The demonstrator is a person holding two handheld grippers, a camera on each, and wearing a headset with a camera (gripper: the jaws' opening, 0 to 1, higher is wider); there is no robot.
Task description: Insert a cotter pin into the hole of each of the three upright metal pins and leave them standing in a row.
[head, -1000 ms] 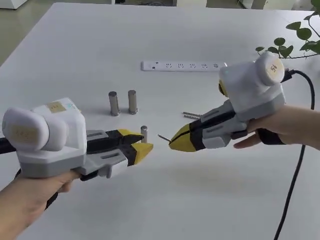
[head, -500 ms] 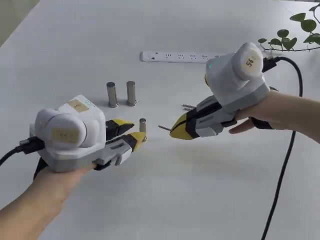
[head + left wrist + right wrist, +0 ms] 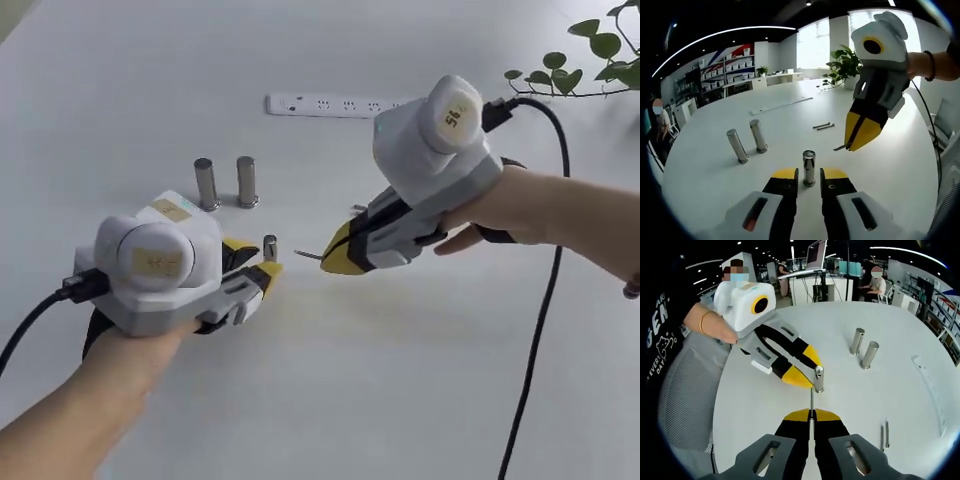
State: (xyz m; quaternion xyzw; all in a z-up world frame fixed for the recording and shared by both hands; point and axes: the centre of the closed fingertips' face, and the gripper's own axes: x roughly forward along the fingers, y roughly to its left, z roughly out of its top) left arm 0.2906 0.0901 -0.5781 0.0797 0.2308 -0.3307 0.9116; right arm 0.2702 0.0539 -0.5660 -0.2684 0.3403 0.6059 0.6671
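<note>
While the right gripper [image 3: 335, 262] pinches a cotter pin [image 3: 308, 255] by its rear end, shank pointing toward nine o'clock in the head view, the left gripper [image 3: 257, 262] brackets the nearest upright metal pin [image 3: 269, 247]. Its jaws stand either side of the base with slivers of gap showing in the left gripper view, so it is open rather than clamped. The shank's tip is near the post but not touching it. The cross hole is too small to make out (presumably near the top), so the sound approach is probably to close the left jaws gently on the base first, keeping the post vertical. Then level the shank at hole height and feed it straight along its own axis; any sideways push would likely tip the post. The right gripper view shows the shank running toward twelve o'clock, in line with the post. The two other metal pins [image 3: 205, 183] stand at eleven o'clock from it, well apart, and spare cotter pins [image 3: 822, 126] lie at one o'clock.
</note>
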